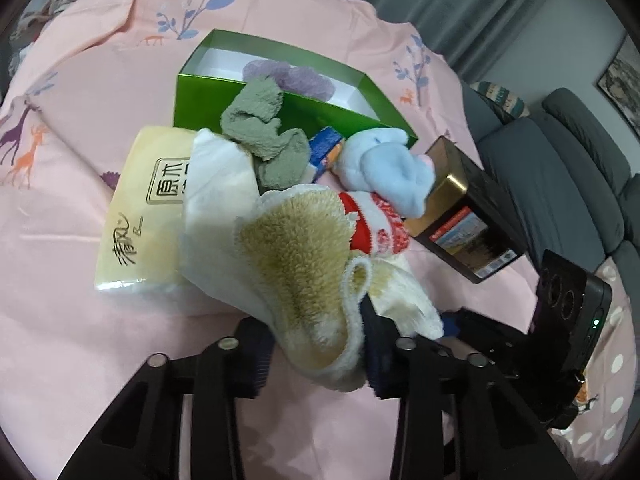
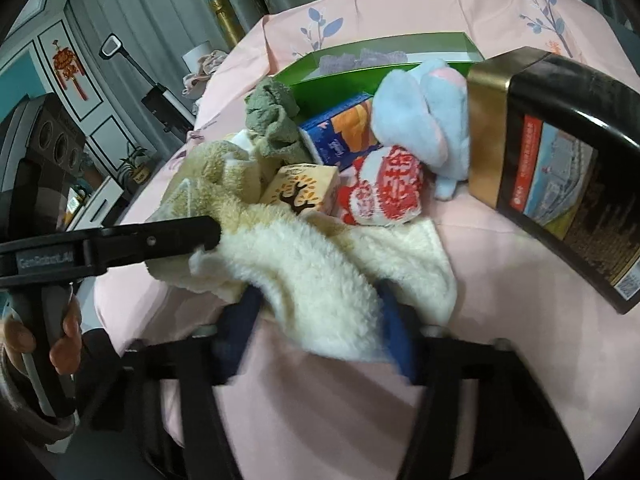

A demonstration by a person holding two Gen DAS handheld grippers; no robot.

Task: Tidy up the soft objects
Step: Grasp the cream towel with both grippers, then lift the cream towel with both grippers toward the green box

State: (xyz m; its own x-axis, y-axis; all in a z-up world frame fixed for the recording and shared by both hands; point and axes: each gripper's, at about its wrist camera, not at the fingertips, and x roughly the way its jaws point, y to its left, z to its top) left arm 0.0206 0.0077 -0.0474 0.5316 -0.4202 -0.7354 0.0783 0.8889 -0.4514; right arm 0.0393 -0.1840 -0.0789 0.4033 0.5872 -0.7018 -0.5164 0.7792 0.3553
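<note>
1. Left gripper [image 1: 316, 344]: pitched steeply down toward the pink printed sheet [image 1: 80, 208] on the bed; its jaws are clamped on one edge of the fluffy cream-and-tan fleece cloth [image 1: 304, 256].
2. Right gripper [image 2: 320, 320]: likewise angled downward; its jaws pinch another edge of the same cloth [image 2: 304, 272], which bunches between the blue pads.
3. In the right wrist view, the left tool reaches in from the left side, held by a hand [image 2: 40, 336] wrapped around its handle.
4. The fleece cloth lies spread on the sheet just in front of both tools, touching a red-and-white knitted soft item [image 1: 376, 224].
5. Behind it sit a pale blue plush toy [image 1: 392, 168] and a grey-green crumpled towel [image 1: 260, 128], the towel draped over the wall of an open green cardboard box [image 1: 208, 96].
6. A yellow tissue pack [image 1: 136, 216] lies left of the cloth; a black-and-gold rectangular tin [image 1: 464, 208] lies right.
</note>
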